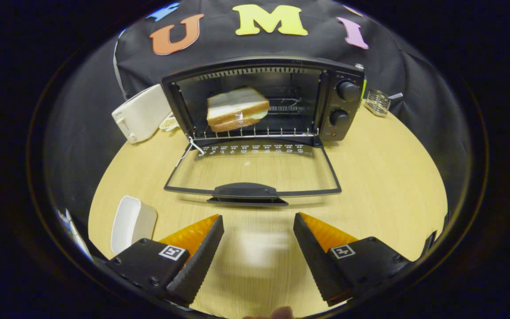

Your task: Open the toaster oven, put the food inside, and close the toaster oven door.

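Tongs point(258, 221) gaped wide, empty; sandwich point(236, 110) already racked. Glass door point(255, 170) (hinged, light, rigid) best lifted by handle point(245, 190).

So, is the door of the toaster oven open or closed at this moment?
Open. The glass door lies folded down flat toward the table, handle nearest the open gripper, and the sandwich sits on the rack inside the toaster oven.

Gripper camera rides behind the parted, empty fingers point(258, 221) — looks forward and down over the table point(388, 177), toaster oven point(264, 99) near.
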